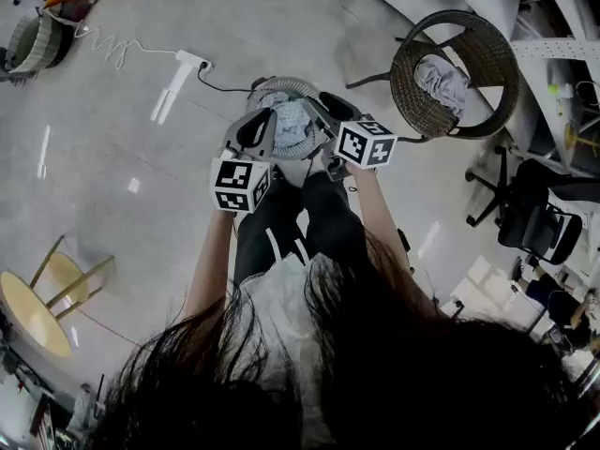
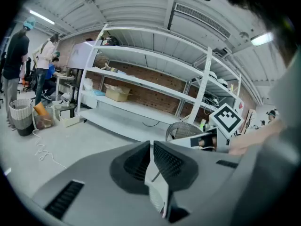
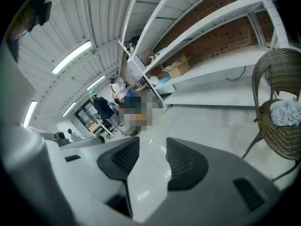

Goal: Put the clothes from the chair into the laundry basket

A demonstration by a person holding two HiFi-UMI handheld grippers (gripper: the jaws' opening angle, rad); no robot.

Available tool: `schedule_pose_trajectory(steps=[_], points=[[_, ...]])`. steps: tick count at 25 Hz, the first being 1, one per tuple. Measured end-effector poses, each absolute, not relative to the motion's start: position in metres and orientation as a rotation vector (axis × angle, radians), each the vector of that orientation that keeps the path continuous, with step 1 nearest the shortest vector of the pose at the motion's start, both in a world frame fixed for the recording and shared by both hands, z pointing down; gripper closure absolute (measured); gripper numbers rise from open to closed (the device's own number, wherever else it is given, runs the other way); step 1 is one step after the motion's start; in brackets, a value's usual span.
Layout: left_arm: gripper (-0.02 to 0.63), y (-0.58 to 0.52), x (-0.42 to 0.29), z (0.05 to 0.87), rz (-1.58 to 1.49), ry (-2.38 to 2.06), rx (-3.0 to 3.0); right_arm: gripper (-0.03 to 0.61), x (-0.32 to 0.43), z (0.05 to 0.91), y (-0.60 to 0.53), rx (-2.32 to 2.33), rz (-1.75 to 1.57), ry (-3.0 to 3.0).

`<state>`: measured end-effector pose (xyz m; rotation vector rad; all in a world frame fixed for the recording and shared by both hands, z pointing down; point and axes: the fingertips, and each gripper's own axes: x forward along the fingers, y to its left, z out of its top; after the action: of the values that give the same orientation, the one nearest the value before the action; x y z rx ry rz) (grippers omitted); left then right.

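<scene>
**Both claws over the basket, one piece left on the chair**

A big stretch of grey concrete floor (image 1: 187, 186) is seen from the head view, and long white shelving (image 2: 141, 81) is lined up against a brick wall at the back. The wicker chair (image 1: 492, 68) is parked off to the person's right, well apart from the laundry basket (image 1: 281, 85). The basket is set on the floor right in front of the person's legs. A bundle of pale clothes (image 1: 292, 125) is already piled inside it. One crumpled grey garment (image 1: 441, 81) is left lying on the chair seat, touched by neither claw.

Both claws are held out side by side above the basket. The left claw (image 2: 151, 144) is closed, with its pads brought practically together. The right claw (image 3: 153, 142) is open, and only bare floor is seen through the gap between its pads.
</scene>
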<state>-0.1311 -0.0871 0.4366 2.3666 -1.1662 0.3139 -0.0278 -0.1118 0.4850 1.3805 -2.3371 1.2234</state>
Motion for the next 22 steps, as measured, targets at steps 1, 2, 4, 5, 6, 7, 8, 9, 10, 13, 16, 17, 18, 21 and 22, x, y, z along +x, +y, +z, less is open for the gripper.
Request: schedule_pose_trajectory(steps=[1, 2, 4, 5, 6, 7, 8, 9, 10, 13, 16, 17, 18, 21, 22], points=[[0.583, -0.088, -0.123, 0.432, 0.317, -1.147, 2.385, 0.395, -0.021, 0.478, -0.111, 1.405, 1.221, -2.343], [0.583, -0.088, -0.113, 0.427, 0.323, -1.128, 2.404, 0.404, -0.014, 0.471, -0.11, 1.428, 1.219, -2.348], [0.583, -0.09, -0.092, 0.417, 0.328, -1.088, 2.443, 0.42, 0.004, 0.461, -0.108, 1.471, 1.219, -2.354], [0.583, -0.09, -0.08, 0.412, 0.327, -1.066, 2.462, 0.423, 0.013, 0.457, -0.107, 1.492, 1.223, -2.356], [0.583, -0.09, -0.069, 0.407, 0.326, -1.043, 2.481, 0.426, 0.024, 0.454, -0.105, 1.514, 1.226, -2.356], [0.583, -0.09, -0.057, 0.402, 0.327, -1.019, 2.499, 0.428, 0.035, 0.451, -0.104, 1.538, 1.227, -2.353], [0.583, -0.09, -0.046, 0.398, 0.33, -0.997, 2.517, 0.43, 0.047, 0.448, -0.101, 1.56, 1.225, -2.349], [0.583, -0.089, -0.034, 0.394, 0.334, -0.977, 2.533, 0.433, 0.06, 0.446, -0.099, 1.58, 1.222, -2.345], [0.583, -0.088, -0.022, 0.391, 0.339, -0.96, 2.549, 0.435, 0.073, 0.445, -0.097, 1.596, 1.22, -2.341], [0.583, -0.087, 0.017, 0.387, 0.355, -0.922, 2.584, 0.44, 0.114, 0.445, -0.091, 1.628, 1.224, -2.329], [0.583, -0.086, 0.058, 0.389, 0.376, -0.896, 2.59, 0.445, 0.158, 0.448, -0.087, 1.657, 1.238, -2.315], [0.583, -0.087, 0.071, 0.391, 0.385, -0.892, 2.587, 0.445, 0.173, 0.449, -0.087, 1.666, 1.245, -2.311], [0.583, -0.089, 0.084, 0.393, 0.394, -0.89, 2.583, 0.445, 0.188, 0.451, -0.088, 1.673, 1.254, -2.308], [0.583, -0.097, 0.125, 0.4, 0.424, -0.885, 2.57, 0.445, 0.231, 0.461, -0.094, 1.678, 1.281, -2.295], [0.583, -0.101, 0.139, 0.402, 0.433, -0.883, 2.564, 0.445, 0.246, 0.465, -0.097, 1.679, 1.289, -2.285]])
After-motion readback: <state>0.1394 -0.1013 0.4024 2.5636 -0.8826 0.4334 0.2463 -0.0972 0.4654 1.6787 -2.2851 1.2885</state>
